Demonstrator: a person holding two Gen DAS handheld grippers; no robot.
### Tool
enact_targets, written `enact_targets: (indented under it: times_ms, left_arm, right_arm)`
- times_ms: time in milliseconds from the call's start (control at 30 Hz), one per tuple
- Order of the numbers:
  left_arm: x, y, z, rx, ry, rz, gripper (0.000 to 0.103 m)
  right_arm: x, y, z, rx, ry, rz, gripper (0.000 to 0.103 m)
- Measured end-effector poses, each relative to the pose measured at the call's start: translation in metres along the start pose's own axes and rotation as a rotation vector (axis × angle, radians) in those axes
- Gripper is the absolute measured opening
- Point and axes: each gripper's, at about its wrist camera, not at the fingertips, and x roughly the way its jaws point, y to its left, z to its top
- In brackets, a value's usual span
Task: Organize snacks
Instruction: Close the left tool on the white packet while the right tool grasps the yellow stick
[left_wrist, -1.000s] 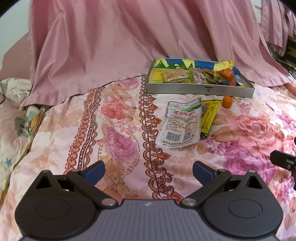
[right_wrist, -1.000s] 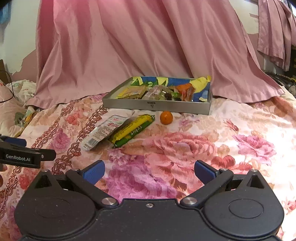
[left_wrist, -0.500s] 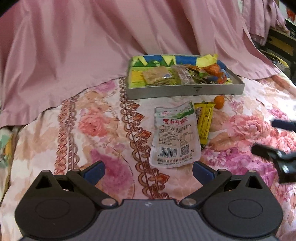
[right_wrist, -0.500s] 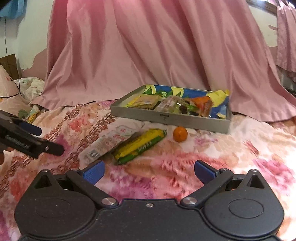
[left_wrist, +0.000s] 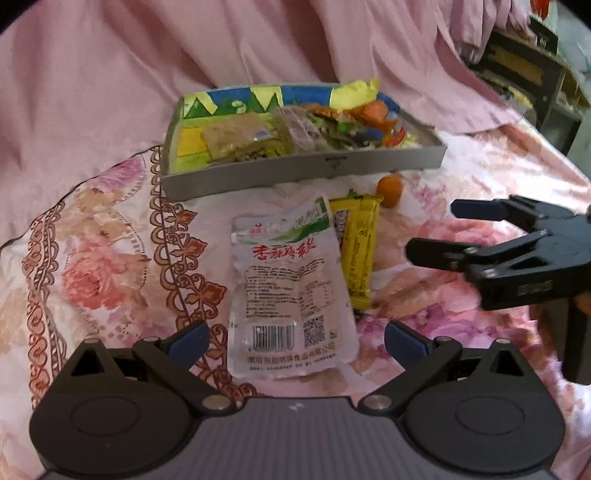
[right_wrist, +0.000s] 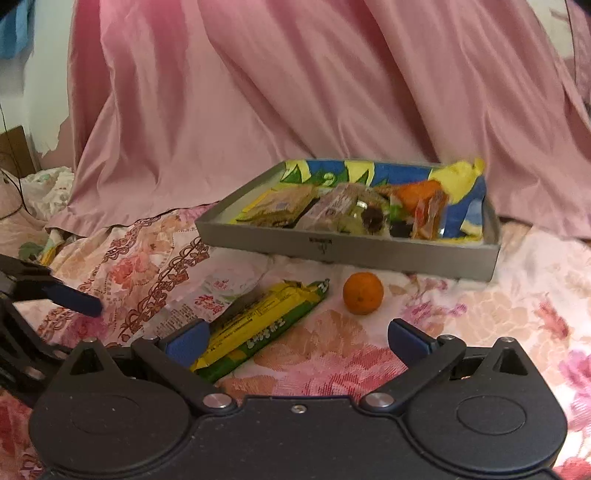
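Both tools over the floral bedspread (left_wrist: 110, 266), nothing held. Left hand-held gripper (left_wrist: 295, 338) spread wide; the clear snack pouch (left_wrist: 290, 295) lies flat directly ahead, its barcode end between the fingertips, long axis running away toward the grey tray (left_wrist: 306, 171). Right hand-held gripper (right_wrist: 297, 338) also spread wide; the yellow-green snack bar (right_wrist: 258, 325) lies diagonally, near end by its left finger. The small orange (right_wrist: 363, 293) sits ahead, near the tray front. Judgement: left is nearer the pouch, right nearer the bar.
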Motion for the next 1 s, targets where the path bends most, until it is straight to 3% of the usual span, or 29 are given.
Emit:
enact_targets:
  times_ms: [133,267,400,500,733,1000]
  left_arm:
    - [0.015,0.008,0.003,-0.027,0.019,0.009,0.103]
    - [0.027,0.017,0.007,-0.064,0.043,-0.03,0.103]
    - [0.037,0.017,0.012,-0.041,0.066,-0.065,0.102]
    - [0.041,0.018,0.015,-0.037,0.074,-0.079,0.093]
    - [0.039,0.035,0.014,-0.115,0.064,-0.138,0.084]
    - [0.031,0.06,0.012,-0.257,0.053,-0.184,0.066]
  right_arm:
    - [0.006,-0.009,0.0,0.052,0.022,0.043,0.102]
    - [0.014,-0.01,0.001,0.074,0.032,0.065,0.102]
    - [0.023,-0.005,0.005,0.079,0.027,0.087,0.094]
    - [0.031,0.001,0.009,0.064,0.031,0.102,0.088]
    - [0.047,0.01,0.007,0.063,0.085,0.112,0.078]
    - [0.051,0.012,0.011,0.106,0.06,0.136,0.053]
